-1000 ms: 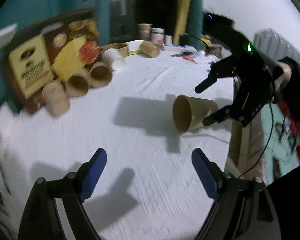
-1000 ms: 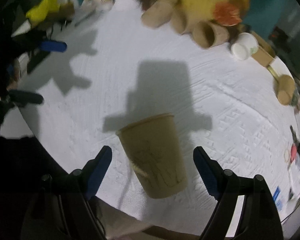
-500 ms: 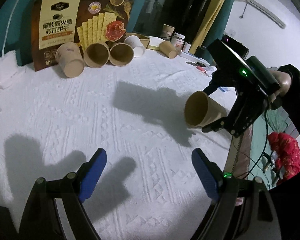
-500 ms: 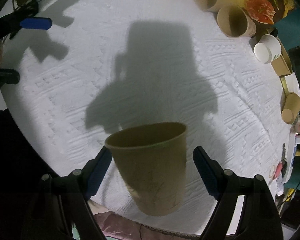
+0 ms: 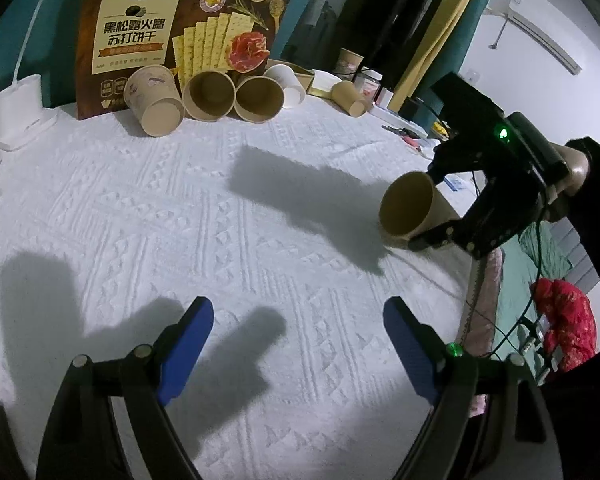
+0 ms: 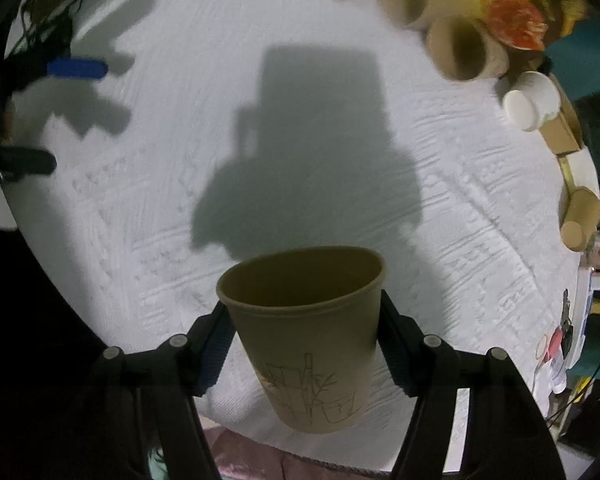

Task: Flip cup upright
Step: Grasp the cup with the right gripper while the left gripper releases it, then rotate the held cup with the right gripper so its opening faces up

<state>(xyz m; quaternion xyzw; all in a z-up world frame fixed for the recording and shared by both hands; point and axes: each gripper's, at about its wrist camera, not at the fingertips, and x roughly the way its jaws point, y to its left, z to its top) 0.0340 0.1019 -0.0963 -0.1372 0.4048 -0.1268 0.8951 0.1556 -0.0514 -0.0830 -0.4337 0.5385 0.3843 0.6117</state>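
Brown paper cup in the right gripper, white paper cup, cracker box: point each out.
Brown paper cup (image 6: 304, 320), right wrist view, side wall.
White paper cup (image 6: 530, 100), right wrist view, base.
Cracker box (image 5: 140, 36), left wrist view, front label.

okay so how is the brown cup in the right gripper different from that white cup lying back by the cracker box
The brown cup is kraft paper with a line drawing on its side; the white cup looks plain white. The brown cup is clamped between the right gripper fingers; the white cup lies free on the white cloth. The brown cup sits at the near edge of the cloth, the white cup at the far side among other tipped cups. Both are tapered paper cups.
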